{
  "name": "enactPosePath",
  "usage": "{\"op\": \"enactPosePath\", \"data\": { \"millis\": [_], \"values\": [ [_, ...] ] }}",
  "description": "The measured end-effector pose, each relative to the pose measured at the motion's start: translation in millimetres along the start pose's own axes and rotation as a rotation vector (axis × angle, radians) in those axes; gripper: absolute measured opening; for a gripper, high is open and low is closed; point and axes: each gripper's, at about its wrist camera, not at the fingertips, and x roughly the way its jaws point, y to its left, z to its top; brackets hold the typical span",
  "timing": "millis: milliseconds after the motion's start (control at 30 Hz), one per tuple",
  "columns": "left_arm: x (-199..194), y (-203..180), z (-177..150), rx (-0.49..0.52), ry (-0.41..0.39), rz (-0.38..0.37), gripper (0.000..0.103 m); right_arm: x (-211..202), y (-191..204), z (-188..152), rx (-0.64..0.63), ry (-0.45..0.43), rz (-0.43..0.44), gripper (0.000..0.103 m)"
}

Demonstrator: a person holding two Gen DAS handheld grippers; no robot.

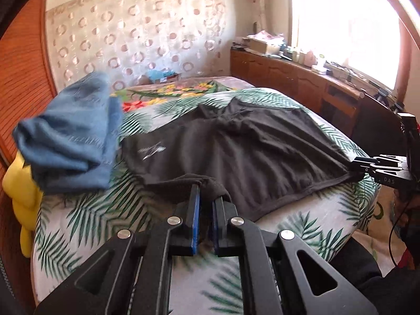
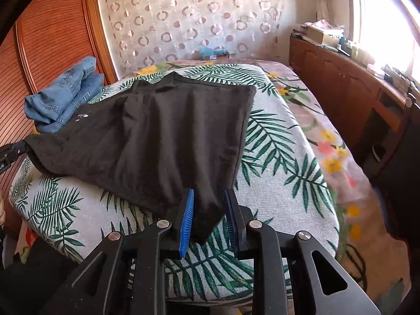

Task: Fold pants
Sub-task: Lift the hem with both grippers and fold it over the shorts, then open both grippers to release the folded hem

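Black pants (image 1: 236, 152) lie spread on a bed with a palm-leaf cover (image 1: 78, 215). They also show in the right wrist view (image 2: 162, 136). My left gripper (image 1: 206, 194) is shut on the near left corner of the pants. My right gripper (image 2: 208, 204) is shut on the near right corner, and in the left wrist view it shows at the right edge (image 1: 353, 166) pinching the cloth. The edge between the two grippers is stretched and lifted a little off the bed.
Folded blue jeans (image 1: 73, 136) lie on the bed's left side, also in the right wrist view (image 2: 63, 99). A yellow cushion (image 1: 21, 194) sits below them. A wooden sideboard (image 1: 302, 78) with clutter runs along the right under a bright window. A wooden panel (image 2: 52, 39) stands left.
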Motion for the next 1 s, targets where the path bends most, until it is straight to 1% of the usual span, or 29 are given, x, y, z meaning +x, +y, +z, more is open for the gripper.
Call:
{"op": "enactPosePath", "data": {
  "millis": [333,567,733,933,967,1000],
  "values": [
    [19,-57,37,0.125,-0.014,-0.104,0.009,-9,-6,-2,0.014,-0.012,-0.005,0.025],
    [28,-86,55,0.166,-0.01,-0.17,0.009,-15,-9,-1,0.017,-0.023,-0.01,0.025],
    [29,-106,64,0.203,-0.015,-0.198,0.009,-18,-10,-2,0.022,-0.031,-0.012,0.025],
    [36,-112,61,0.199,0.002,-0.2,0.009,-18,-9,-3,0.024,-0.034,-0.007,0.025],
    [36,-111,60,0.195,0.008,-0.195,0.01,-18,-8,-3,0.022,-0.034,-0.006,0.025],
    [36,-110,58,0.193,0.013,-0.184,0.015,-18,-7,-3,0.02,-0.033,-0.004,0.025]
  ]
}}
